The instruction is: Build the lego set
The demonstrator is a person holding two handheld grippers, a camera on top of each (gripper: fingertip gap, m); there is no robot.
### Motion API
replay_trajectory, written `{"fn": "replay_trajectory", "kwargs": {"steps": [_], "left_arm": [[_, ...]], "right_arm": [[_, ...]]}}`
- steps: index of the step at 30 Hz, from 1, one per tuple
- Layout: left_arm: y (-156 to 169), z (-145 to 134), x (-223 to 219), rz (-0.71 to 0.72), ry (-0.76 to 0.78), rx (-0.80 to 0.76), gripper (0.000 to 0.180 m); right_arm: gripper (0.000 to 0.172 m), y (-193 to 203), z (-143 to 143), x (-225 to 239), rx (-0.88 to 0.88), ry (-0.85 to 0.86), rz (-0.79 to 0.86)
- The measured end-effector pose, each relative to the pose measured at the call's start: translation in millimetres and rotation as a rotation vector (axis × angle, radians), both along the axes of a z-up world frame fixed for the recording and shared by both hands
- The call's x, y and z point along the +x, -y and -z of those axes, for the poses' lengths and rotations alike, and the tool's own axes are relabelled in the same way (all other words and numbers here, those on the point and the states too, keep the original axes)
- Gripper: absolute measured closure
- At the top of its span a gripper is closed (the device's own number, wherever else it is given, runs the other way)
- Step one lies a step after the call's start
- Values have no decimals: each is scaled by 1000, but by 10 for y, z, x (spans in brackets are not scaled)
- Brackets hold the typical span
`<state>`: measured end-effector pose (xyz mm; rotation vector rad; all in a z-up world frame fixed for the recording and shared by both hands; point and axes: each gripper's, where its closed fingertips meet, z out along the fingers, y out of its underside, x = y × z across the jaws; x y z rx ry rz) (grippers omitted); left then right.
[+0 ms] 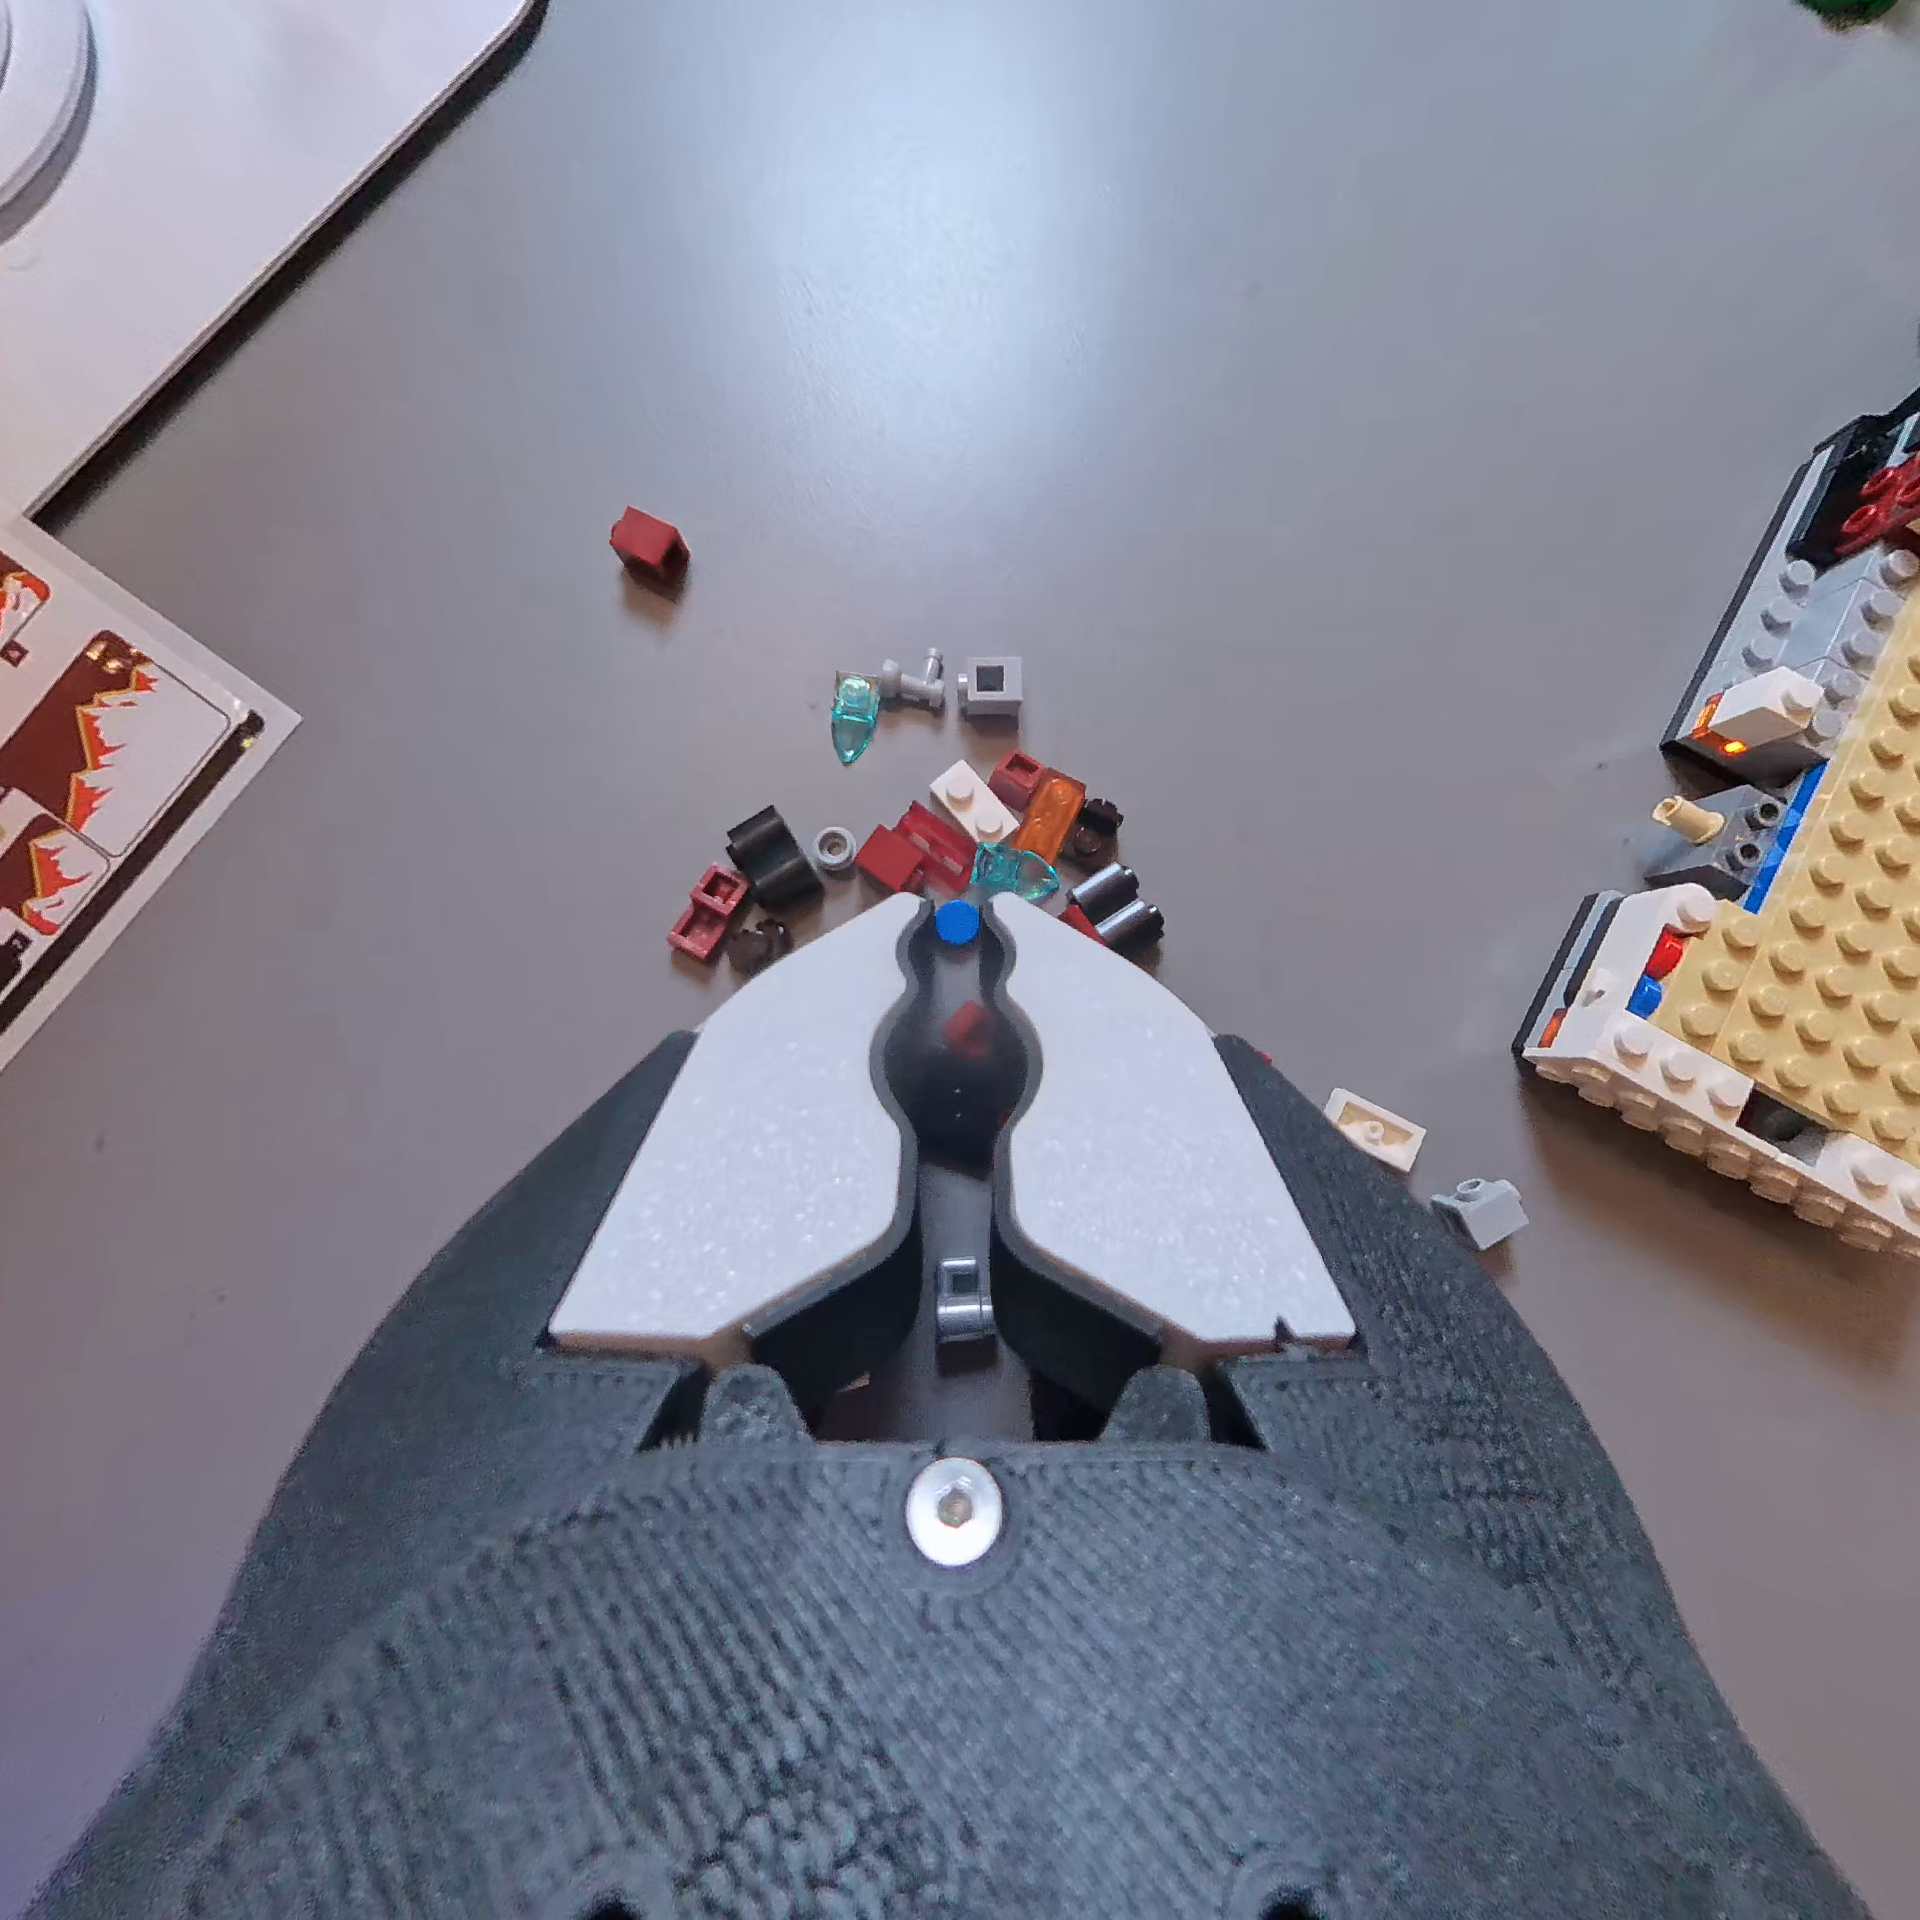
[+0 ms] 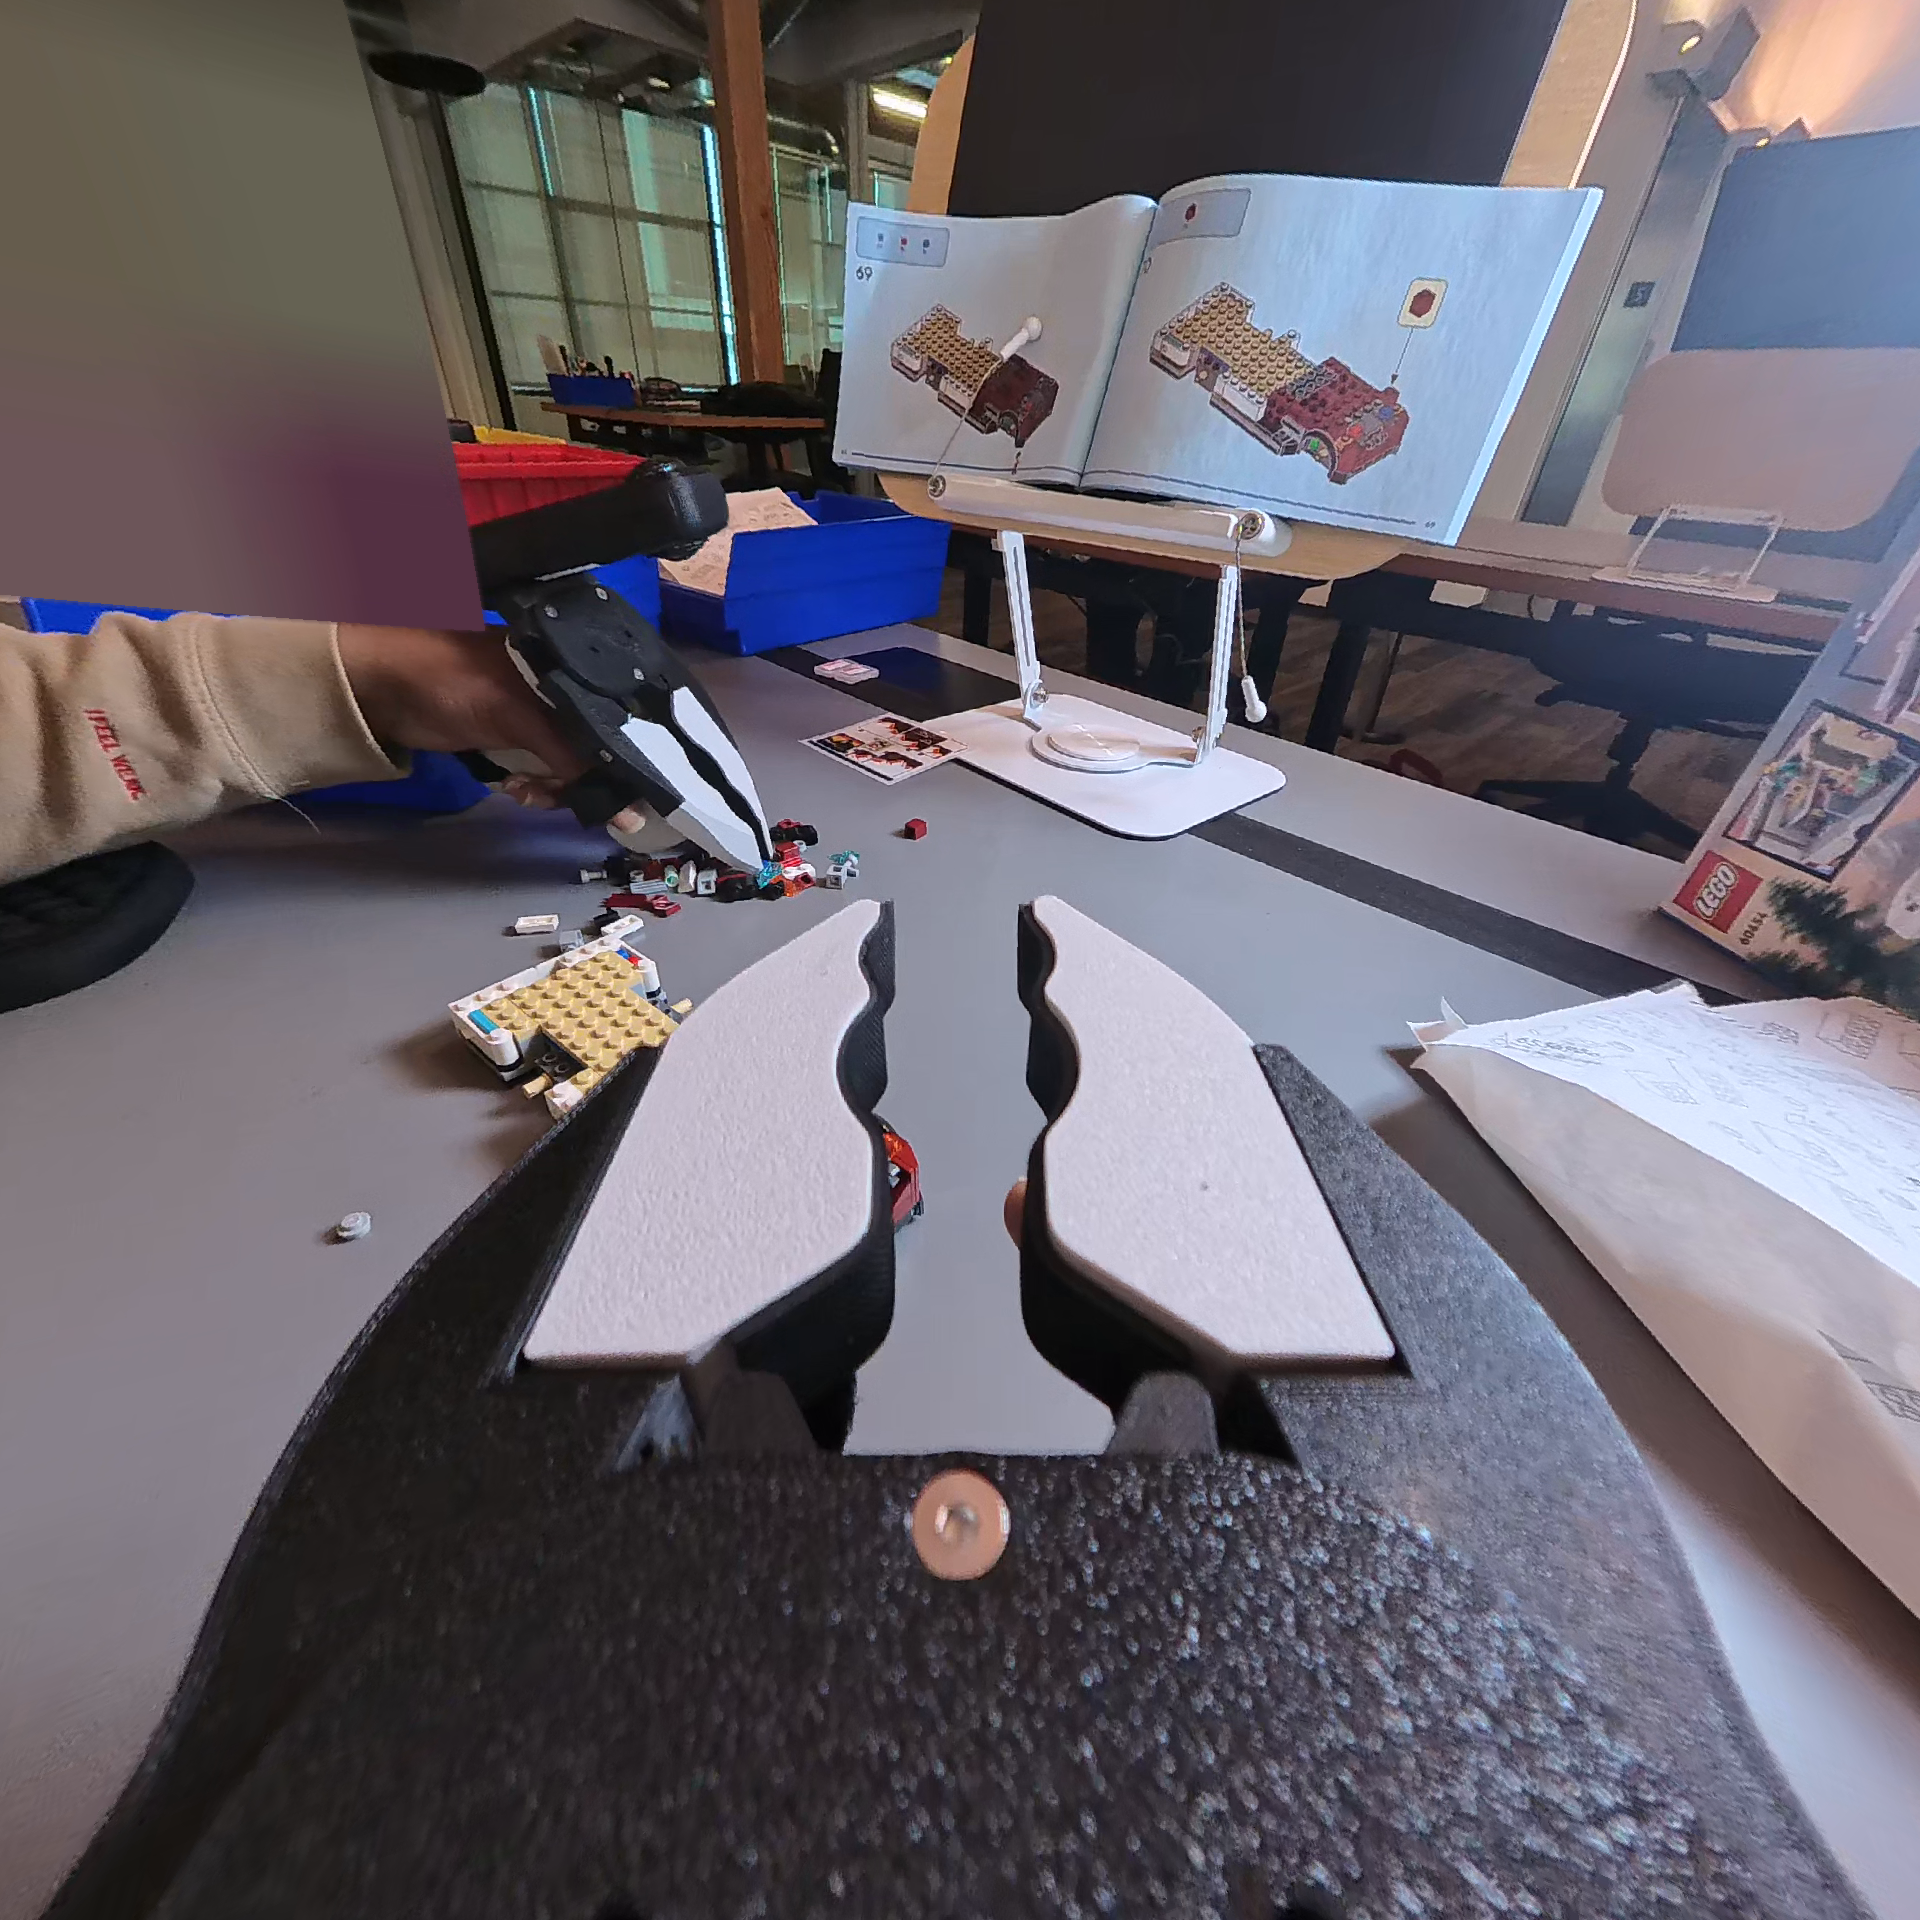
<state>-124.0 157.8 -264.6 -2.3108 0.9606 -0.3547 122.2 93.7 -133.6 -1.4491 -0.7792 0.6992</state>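
Blue is what sits at the tip of your left gripper [image 1: 957,924]: a small round blue stud [image 1: 957,923] lies between the two white fingertips, which have narrowed around it and appear to press on it from both sides. The tips point down into a loose heap of small bricks [image 1: 935,842] on the grey table [image 1: 1143,416], with a clear turquoise piece [image 1: 1013,871] just beyond them, an orange translucent tile [image 1: 1046,818] a little farther, and a lone dark red brick [image 1: 650,540] well apart to the far left. A tan-topped brick model [image 1: 1808,914] stands to the right, a sticker sheet [image 1: 94,748] to the left.

Your right gripper [image 2: 956,914] hovers near the table with its fingers well apart and nothing between the tips. Far ahead of it an open instruction booklet [image 2: 1195,343] rests on a white stand [image 2: 1122,769]; a white paper bag [image 2: 1714,1164] lies to its right.
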Motion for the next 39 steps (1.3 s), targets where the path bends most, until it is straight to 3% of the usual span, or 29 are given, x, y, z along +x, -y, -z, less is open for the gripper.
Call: {"fn": "replay_trajectory", "kwargs": {"steps": [3,6,8,11,15,19,25,39], "left_arm": [[-27,-56,-49,3,-33,62,173],[70,-361,101,52,51,107,173],[274,-601,357,153,118,125,173],[837,-807,935,405,192,121,173],[1365,-588,1520,609,125,133,173],[1638,-270,1865,675,94,47,173],[1704,-7,1956,707,-32,49,171],[1818,-37,1811,722,-11,-79,141]], "right_arm": [[149,-3,2,4,3,3,3],[149,-17,7,15,3,7,8],[149,-36,20,28,4,15,14],[149,-90,73,69,1,41,38],[149,-105,63,93,-2,35,54],[150,-103,107,75,8,73,59],[150,-79,176,24,10,117,45],[149,-62,277,-22,-6,167,24]]}}
